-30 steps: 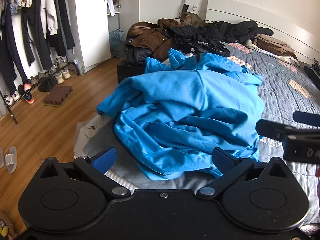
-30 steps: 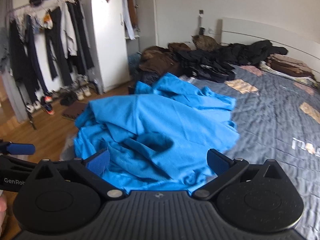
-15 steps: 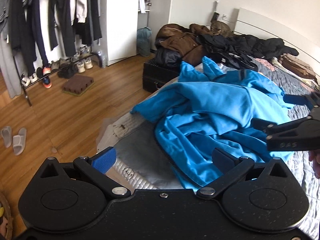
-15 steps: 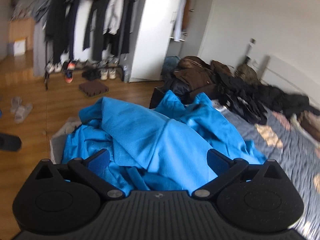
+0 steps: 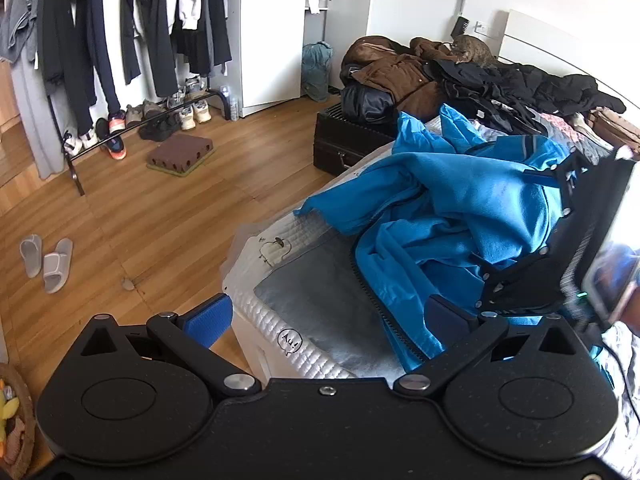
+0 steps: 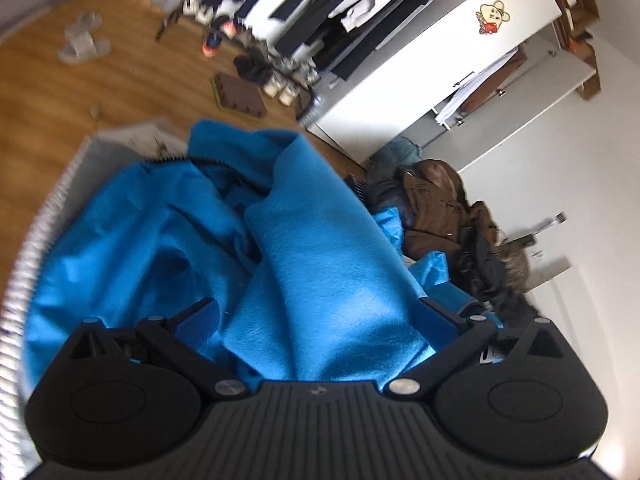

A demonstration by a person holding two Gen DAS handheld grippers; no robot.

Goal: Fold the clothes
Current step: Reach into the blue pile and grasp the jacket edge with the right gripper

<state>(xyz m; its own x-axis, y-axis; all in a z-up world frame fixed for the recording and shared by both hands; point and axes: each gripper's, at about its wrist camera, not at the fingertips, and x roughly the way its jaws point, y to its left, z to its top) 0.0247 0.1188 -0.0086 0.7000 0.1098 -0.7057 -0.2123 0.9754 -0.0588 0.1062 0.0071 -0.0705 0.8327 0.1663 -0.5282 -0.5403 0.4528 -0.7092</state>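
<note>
A bright blue zip jacket [image 5: 440,208] lies crumpled near the corner of the bed [image 5: 312,300], its black zipper edge running toward me. In the left wrist view my left gripper [image 5: 326,316] is open above the bed corner, just short of the jacket's hem, with nothing between its fingers. My right gripper [image 5: 560,240] shows at the right of that view, tilted and pressed down over the jacket. In the right wrist view the right gripper [image 6: 318,320] is open, and a thick fold of the jacket [image 6: 320,248] lies between its spread fingers.
A clothes rack [image 5: 120,32] with shoes beneath stands left on the wooden floor [image 5: 120,208], near grey slippers [image 5: 46,260] and a brown mat [image 5: 180,154]. A black suitcase [image 5: 344,140] and a heap of brown and black coats [image 5: 420,76] crowd the bed's far side.
Both grippers have swung left toward the bed corner. The right gripper tilted and dropped onto the jacket, so fabric now lies between its fingers. The left gripper drew back to the hem.
</note>
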